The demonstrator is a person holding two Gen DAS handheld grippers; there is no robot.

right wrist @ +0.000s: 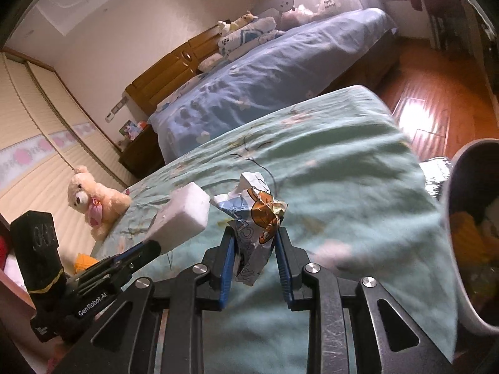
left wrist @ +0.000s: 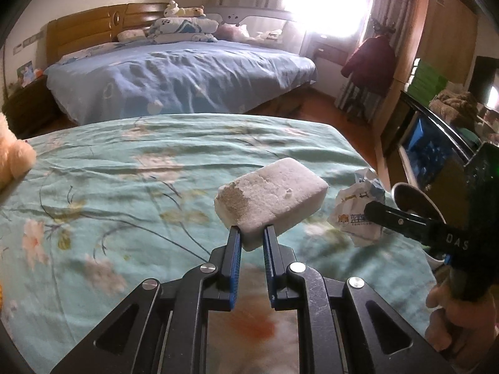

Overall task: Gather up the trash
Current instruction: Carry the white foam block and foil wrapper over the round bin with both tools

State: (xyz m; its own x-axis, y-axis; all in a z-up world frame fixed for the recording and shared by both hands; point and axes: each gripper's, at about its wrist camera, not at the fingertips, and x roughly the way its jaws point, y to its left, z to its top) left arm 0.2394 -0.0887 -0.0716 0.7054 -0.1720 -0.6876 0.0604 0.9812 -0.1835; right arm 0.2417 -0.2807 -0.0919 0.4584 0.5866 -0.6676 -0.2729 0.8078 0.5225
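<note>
My left gripper (left wrist: 252, 233) is shut on a white foam block (left wrist: 269, 201) and holds it above the green floral bedspread (left wrist: 124, 187). The block also shows in the right wrist view (right wrist: 184, 216), with the left gripper (right wrist: 152, 247) at the lower left. My right gripper (right wrist: 254, 233) is shut on a crumpled printed wrapper (right wrist: 257, 218) above the bedspread (right wrist: 343, 171). In the left wrist view the wrapper (left wrist: 355, 215) sits at the right with the right gripper's fingers (left wrist: 389, 215) on it. A grey bin (right wrist: 452, 218) with trash inside stands at the right edge.
A cream teddy bear (right wrist: 90, 201) sits at the left edge of the green bed. A second bed with a blue cover (left wrist: 181, 74) lies beyond. A dark cabinet with a screen (left wrist: 430, 152) stands at the right. Wooden floor (right wrist: 436, 99) lies to the right of the beds.
</note>
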